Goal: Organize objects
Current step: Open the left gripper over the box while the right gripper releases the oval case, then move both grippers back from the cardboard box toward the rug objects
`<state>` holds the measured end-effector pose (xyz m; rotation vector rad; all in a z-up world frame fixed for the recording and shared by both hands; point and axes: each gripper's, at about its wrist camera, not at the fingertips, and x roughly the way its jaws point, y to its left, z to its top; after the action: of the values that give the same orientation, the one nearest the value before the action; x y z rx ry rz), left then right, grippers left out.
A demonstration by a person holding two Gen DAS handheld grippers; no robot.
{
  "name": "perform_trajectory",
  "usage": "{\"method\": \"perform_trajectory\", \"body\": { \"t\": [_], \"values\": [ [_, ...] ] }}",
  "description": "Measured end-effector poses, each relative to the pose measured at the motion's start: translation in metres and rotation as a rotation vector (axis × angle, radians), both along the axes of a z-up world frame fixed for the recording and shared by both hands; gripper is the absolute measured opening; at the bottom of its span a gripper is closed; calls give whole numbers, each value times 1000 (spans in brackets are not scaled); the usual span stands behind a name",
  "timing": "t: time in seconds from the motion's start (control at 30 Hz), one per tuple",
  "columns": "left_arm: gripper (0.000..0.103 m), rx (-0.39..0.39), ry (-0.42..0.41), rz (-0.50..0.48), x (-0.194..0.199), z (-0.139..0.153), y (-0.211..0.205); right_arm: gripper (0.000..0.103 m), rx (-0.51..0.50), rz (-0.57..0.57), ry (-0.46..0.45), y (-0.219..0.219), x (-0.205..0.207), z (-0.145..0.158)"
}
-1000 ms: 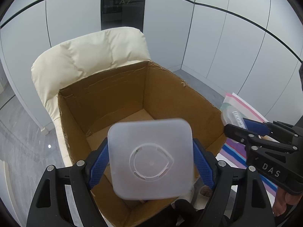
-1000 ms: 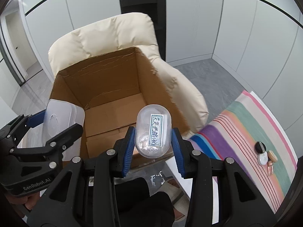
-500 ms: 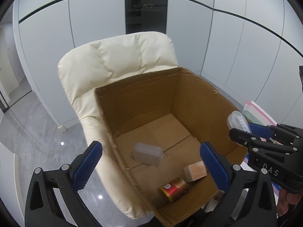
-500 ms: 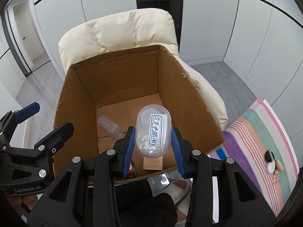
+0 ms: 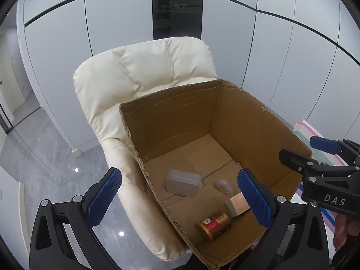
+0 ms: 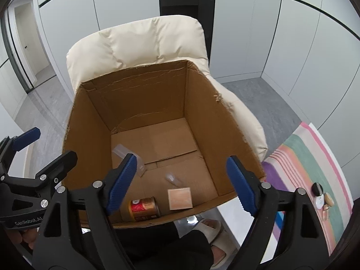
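Left wrist view first, from the left side of the frame to the right. At the lower left the left gripper point(image 5: 180, 196) has its two blue pads spread wide, and nothing is between them. Behind it, in the upper middle, stands a cream chair point(image 5: 144, 72), and a cardboard box point(image 5: 258, 121) with no lid rests on its seat. On the box floor, near the middle of the frame, lies a clear plastic container point(image 5: 183, 182). Just to the right of it is a small clear capsule point(image 5: 223, 185), blurred. Below that, a small tan box point(image 5: 236, 203) lies near the right pad, and a gold can point(image 5: 213, 224) lies on its side at the bottom. At the right edge the right gripper point(image 5: 303, 149) is seen from the side, its jaws apart and empty.

Right wrist view, same order. At the left edge the left gripper point(image 6: 48, 145) is open. The right gripper point(image 6: 182, 184) in the lower middle is wide open too and holds nothing. Between its pads one sees the gold can point(image 6: 144, 208), the clear capsule point(image 6: 173, 178) and the tan box point(image 6: 180, 198); the clear container point(image 6: 126, 155) is partly hidden behind the left pad. At the right, a striped mat point(image 6: 301, 157) carries a few small items point(image 6: 321, 199), too small to tell.
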<state>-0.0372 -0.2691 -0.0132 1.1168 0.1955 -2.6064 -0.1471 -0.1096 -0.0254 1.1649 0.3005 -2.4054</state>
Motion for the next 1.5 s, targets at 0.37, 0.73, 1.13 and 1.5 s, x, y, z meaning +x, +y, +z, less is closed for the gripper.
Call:
{"method": "perform_trajectory", "body": {
  "t": [0.37,0.73,1.13,1.5],
  "values": [
    [103,15,10,-49,-13,3,19,103,11,-74,16,36,-6,5],
    [103,41,23,-103,-29,2,50,103,13,-123,25,77,-6,7],
    [103,8,58,-198,-33,8,98,103,10,-200,35,133,-4,10],
    [103,49,60,-300,-46,-6,143,103,-41,-295,13,192,-2,12]
  ]
}}
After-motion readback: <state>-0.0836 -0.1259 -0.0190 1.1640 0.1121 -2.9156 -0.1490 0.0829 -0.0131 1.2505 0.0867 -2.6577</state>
